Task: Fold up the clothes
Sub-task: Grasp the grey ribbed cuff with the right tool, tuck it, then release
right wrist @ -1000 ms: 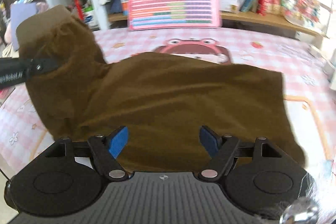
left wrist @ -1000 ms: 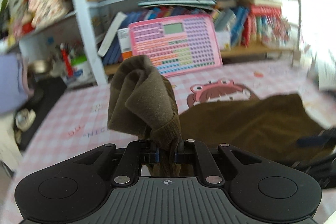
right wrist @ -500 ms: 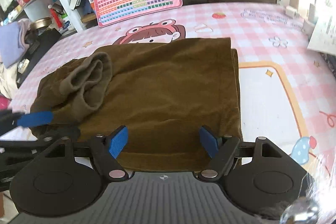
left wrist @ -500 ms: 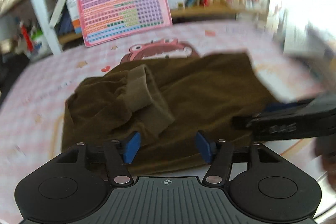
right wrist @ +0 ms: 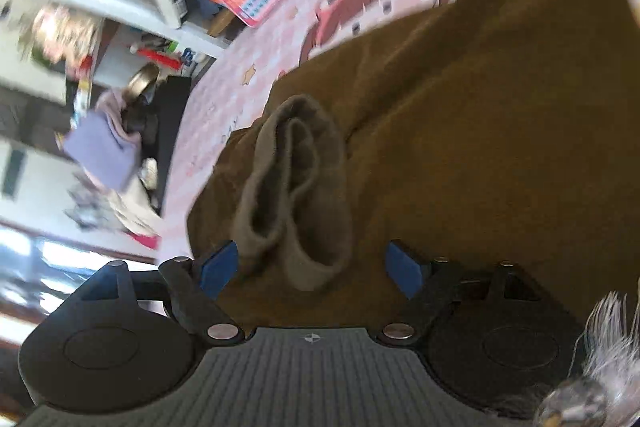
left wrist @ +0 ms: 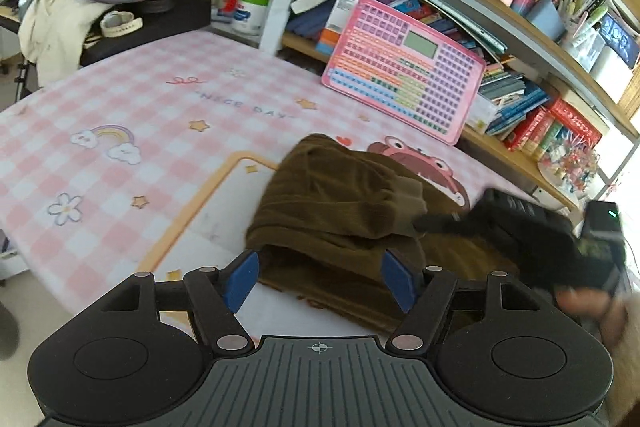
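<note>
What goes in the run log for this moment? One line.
left gripper: open, empty | right gripper: open, over sleeve cuff | brown sweater: partly folded, on pink checked mat

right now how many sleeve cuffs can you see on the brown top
1: a ribbed cuff lies folded over the brown top, between the open right tongs. A second cuff may be hidden under the folds.

The left hand-held gripper (left wrist: pixel 320 277) is held low and level, its blue-tipped fingers (left wrist: pixel 240 279) spread wide with nothing between them. The right hand-held gripper (right wrist: pixel 310 267) is rolled sideways, fingers (right wrist: pixel 402 273) likewise apart and empty. In the left view it reaches in from the right, a hand (left wrist: pixel 592 307) clasping its body.
</note>
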A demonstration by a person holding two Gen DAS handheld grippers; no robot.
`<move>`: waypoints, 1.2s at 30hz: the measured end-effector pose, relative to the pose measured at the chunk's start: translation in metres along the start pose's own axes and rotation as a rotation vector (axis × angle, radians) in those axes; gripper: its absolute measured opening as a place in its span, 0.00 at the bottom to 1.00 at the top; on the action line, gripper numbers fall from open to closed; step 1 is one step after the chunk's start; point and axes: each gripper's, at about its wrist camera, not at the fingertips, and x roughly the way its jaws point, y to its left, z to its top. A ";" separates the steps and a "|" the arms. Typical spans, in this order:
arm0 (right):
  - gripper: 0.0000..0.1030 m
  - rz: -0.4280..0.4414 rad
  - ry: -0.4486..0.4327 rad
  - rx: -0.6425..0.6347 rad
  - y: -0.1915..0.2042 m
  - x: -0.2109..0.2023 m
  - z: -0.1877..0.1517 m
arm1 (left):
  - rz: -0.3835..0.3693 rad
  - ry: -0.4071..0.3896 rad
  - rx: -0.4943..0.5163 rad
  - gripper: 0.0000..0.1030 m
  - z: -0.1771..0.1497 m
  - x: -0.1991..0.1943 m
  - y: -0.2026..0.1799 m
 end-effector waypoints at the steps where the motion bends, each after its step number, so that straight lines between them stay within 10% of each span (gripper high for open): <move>1: 0.79 0.020 0.009 0.037 0.000 0.006 0.001 | 0.001 0.000 0.000 0.68 0.001 0.000 0.001; 4: 0.78 0.067 0.022 0.096 0.002 0.020 0.005 | 0.004 -0.001 0.002 0.68 0.006 0.001 0.003; 5: 0.67 0.067 0.015 0.106 0.003 0.021 0.005 | 0.004 -0.001 0.003 0.68 0.008 0.002 0.004; 6: 0.35 0.069 0.011 0.116 -0.001 0.020 0.006 | 0.003 -0.002 0.005 0.68 0.010 0.003 0.005; 8: 0.21 0.073 0.005 0.137 -0.008 0.018 0.007 | -0.003 -0.004 0.010 0.68 0.013 0.003 0.007; 16: 0.19 0.089 -0.020 0.220 -0.036 0.008 0.013 | -0.021 0.012 0.029 0.68 0.022 0.015 0.011; 24: 0.53 0.071 -0.029 0.160 -0.022 -0.003 0.011 | -0.044 0.021 0.040 0.68 0.026 0.022 0.007; 29: 0.22 0.082 -0.012 0.175 -0.020 0.004 0.006 | -0.047 0.025 0.031 0.68 0.024 0.022 0.006; 36: 0.21 0.135 -0.026 0.232 -0.028 0.003 0.002 | -0.042 0.026 0.013 0.68 0.023 0.022 0.008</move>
